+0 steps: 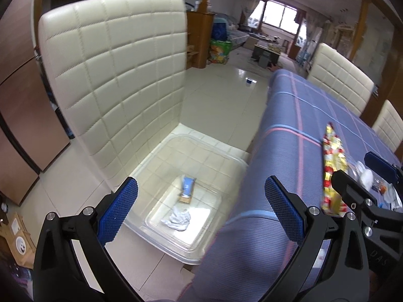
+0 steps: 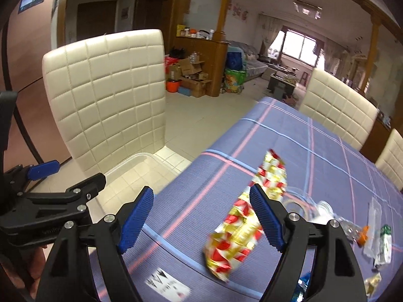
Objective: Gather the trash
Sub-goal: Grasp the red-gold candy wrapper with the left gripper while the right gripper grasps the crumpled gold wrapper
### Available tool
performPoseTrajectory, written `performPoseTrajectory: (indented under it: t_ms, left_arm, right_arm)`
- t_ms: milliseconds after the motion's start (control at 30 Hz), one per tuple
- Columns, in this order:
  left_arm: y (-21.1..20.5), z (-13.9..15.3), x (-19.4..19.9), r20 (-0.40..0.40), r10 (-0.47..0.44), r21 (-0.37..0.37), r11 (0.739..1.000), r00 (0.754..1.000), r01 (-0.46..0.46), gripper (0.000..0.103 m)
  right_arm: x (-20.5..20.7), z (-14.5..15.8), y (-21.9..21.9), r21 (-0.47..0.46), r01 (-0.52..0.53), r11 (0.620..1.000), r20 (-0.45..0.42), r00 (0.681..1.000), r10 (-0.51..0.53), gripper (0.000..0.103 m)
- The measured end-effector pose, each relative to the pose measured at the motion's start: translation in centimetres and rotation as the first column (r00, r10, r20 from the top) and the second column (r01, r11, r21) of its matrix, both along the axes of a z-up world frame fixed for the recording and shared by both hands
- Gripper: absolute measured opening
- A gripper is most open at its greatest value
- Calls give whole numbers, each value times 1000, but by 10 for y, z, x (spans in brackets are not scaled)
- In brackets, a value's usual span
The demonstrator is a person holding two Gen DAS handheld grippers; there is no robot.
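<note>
While both claws stand empty with jaws spread, the left gripper (image 1: 201,201) over the clear bin (image 1: 226,248) and the right gripper (image 2: 201,216) over the table (image 2: 327,151), the step in hand looks like reaching for the next piece. Nearest lies the red-and-gold wrapper (image 2: 241,226) (just beyond the right pads); taking it calls for lowering and closing. Farther right lie small scraps (image 2: 382,239). The bin, on the chair (image 1: 113,75), already holds a crumpled tissue (image 1: 177,220).

wrapper (image 2: 241,229) – glossy foil | bin (image 1: 221,156) – clear plastic | tablecloth (image 2: 314,156) – ribbed cloth
</note>
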State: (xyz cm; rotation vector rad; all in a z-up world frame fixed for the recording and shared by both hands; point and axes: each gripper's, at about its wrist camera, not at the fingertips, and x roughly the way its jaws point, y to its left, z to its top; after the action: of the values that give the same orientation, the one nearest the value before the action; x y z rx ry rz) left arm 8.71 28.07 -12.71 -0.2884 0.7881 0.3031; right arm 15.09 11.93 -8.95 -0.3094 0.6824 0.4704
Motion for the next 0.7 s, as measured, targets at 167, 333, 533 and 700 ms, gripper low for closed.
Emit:
performPoseTrajectory:
  t_ms: [167, 333, 533, 700]
  left_arm:
    - [-42, 12, 6, -3, -74, 12, 997, 997, 74, 99]
    - [-91, 25, 8, 13, -164, 61, 985, 986, 163, 99]
    - [-141, 23, 19, -13, -244, 76, 967, 970, 244, 99]
    - [-165, 14, 34, -49, -263, 90, 959, 963, 267, 99]
  right_arm:
    - [-2, 10, -46, 37, 86, 996, -10, 996, -86, 77]
    - [-9, 16, -110, 64, 205, 977, -11, 979, -205, 77]
    - [-15, 10, -190, 68, 350, 934, -38, 937, -348, 77]
    - [-20, 1, -245, 65, 469, 881, -38, 883, -467, 77]
